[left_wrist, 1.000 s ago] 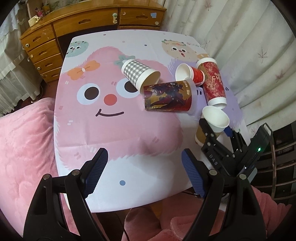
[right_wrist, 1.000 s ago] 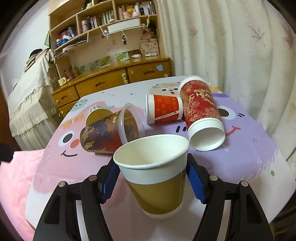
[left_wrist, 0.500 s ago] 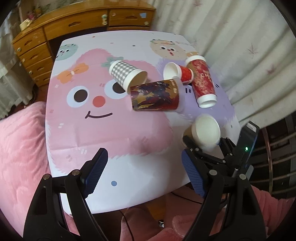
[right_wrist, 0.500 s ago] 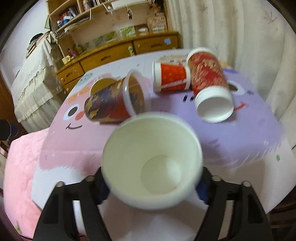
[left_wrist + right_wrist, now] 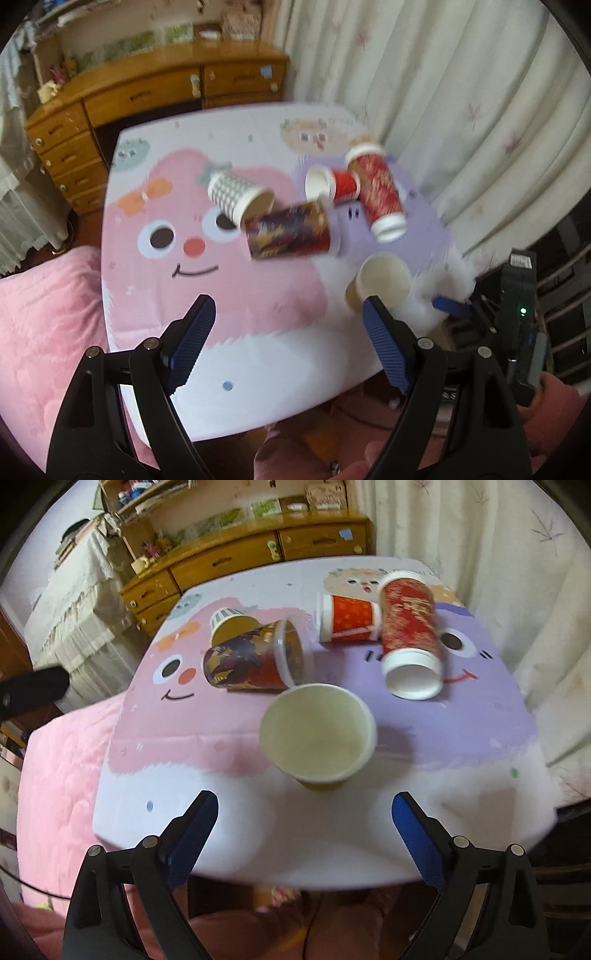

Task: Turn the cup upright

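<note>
The brown paper cup stands upright on the table, its white mouth facing up, near the front edge on the boundary between the pink and purple parts of the cartoon tablecloth. The right gripper sits just short of it with its blue-padded jaws spread wide and nothing between them — the cup is ahead of the fingertips, not touching either one. From the left wrist camera the same cup shows at the table's right side, with one blue fingertip of the right gripper visible just beside it; this view is blurred. The left gripper hangs over the near, white part of the cloth, its jaws also wide apart and holding nothing, well apart from the cup. Behind the upright cup four others lie on their sides in a loose cluster: a dark patterned cup with its clear-rimmed mouth toward the right, a grey checked cup just behind it and touching it, a short red cup, and a tall red cup whose white mouth points toward the near edge. The short red cup rests against the tall one's side. A wooden dresser stands beyond the table, pale curtains hang at the right, and a pink blanket lies at the left.
</note>
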The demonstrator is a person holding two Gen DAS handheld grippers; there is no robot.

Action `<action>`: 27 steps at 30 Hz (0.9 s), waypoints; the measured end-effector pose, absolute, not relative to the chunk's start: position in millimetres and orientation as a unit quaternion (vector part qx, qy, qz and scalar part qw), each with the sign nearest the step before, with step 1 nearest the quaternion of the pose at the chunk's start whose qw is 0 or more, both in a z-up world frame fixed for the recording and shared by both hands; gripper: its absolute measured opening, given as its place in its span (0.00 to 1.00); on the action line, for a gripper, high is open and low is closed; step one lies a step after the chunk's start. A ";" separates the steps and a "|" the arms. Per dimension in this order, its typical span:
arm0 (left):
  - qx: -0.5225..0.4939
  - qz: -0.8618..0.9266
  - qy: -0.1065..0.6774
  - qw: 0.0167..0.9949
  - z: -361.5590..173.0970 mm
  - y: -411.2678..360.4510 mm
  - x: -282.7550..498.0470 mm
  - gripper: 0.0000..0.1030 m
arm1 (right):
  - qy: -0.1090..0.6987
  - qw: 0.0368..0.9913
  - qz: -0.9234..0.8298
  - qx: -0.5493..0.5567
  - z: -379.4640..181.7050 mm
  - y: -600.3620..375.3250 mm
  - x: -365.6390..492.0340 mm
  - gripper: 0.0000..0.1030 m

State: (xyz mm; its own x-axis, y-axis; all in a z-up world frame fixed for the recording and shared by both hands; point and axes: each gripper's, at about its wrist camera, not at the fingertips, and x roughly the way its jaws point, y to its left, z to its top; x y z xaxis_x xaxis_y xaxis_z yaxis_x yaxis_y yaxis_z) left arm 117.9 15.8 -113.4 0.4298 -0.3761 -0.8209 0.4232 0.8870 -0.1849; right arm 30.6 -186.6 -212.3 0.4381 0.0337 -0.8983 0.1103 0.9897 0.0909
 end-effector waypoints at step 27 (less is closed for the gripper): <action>0.000 -0.033 0.400 0.916 -10.0 -74.5 -15.7 0.83 | 0.453 0.885 -0.023 0.104 6.4 -271.4 -77.6 1.00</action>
